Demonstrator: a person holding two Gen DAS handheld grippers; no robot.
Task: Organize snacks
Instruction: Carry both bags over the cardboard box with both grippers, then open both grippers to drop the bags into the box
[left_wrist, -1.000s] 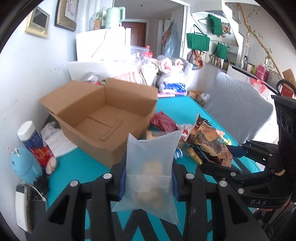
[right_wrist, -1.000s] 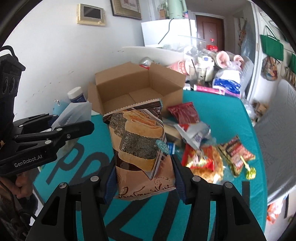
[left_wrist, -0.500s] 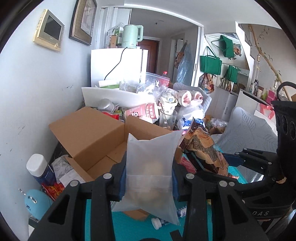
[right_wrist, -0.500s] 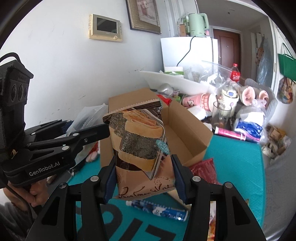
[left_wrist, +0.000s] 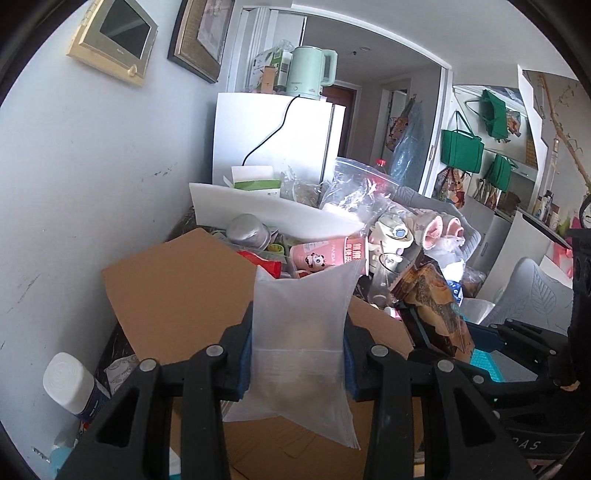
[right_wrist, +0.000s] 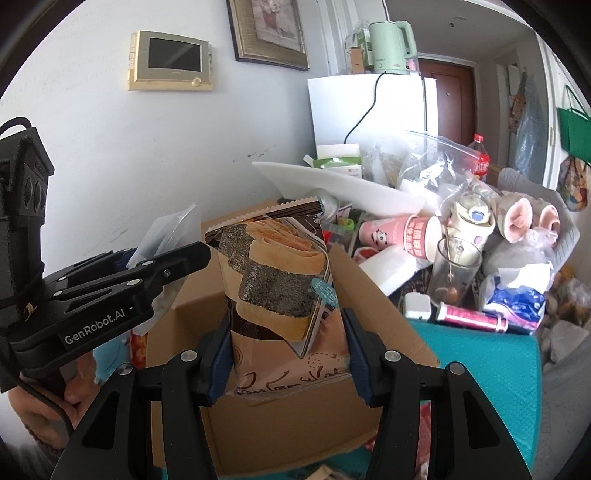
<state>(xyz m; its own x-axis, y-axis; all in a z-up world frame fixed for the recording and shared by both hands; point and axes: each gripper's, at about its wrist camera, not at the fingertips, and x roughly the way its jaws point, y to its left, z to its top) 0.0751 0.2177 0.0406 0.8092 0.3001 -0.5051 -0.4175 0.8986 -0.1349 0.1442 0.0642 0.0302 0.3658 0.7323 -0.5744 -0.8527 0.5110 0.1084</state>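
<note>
Left claw (left_wrist: 298, 363) pinches a frosted translucent pouch (left_wrist: 301, 339); right claw (right_wrist: 290, 363) clamps a brown seaweed-roll snack packet (right_wrist: 282, 295). Both hang upright directly over the open brown cardboard box (right_wrist: 369, 306) (left nearer the wall).

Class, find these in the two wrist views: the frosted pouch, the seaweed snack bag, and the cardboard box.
frosted pouch (left_wrist: 301, 325): left wrist view, middle of its front.
seaweed snack bag (right_wrist: 280, 288): right wrist view, printed front.
cardboard box (left_wrist: 177, 295): left wrist view, raised flap.
</note>
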